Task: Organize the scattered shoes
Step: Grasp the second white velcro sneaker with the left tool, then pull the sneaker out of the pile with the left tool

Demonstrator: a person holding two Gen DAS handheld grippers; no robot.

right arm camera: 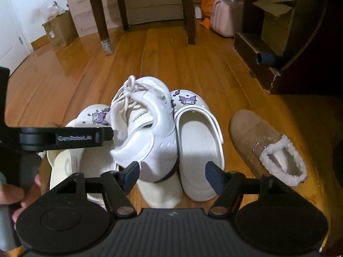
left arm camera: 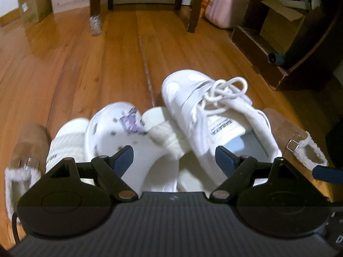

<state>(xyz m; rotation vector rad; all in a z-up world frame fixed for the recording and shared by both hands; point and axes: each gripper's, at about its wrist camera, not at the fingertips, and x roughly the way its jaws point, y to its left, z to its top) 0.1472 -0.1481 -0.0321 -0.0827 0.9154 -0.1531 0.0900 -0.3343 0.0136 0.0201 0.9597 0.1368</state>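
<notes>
A pile of shoes lies on the wood floor. A white lace-up sneaker (right arm camera: 148, 132) lies tilted on top of the pile; it also shows in the left wrist view (left arm camera: 216, 115). White clogs with purple charms sit either side of it, one on the right (right arm camera: 199, 147) and one on the left (right arm camera: 94, 117). A brown fleece-lined slipper (right arm camera: 268, 145) sits to the right. My left gripper (left arm camera: 174, 160) is open, its jaws wide over the pile; its finger (right arm camera: 85, 138) reaches the sneaker's heel collar. My right gripper (right arm camera: 172, 176) is open just behind the sneaker's heel.
A cream slide (right arm camera: 158, 190) lies under the sneaker. A second brown slipper (left arm camera: 23, 150) lies at the left. Dark chair legs (right arm camera: 104, 21) stand ahead, a dark wooden shelf base (right arm camera: 257, 62) with a cardboard box is at the right, a pink case (right arm camera: 225, 19) beyond.
</notes>
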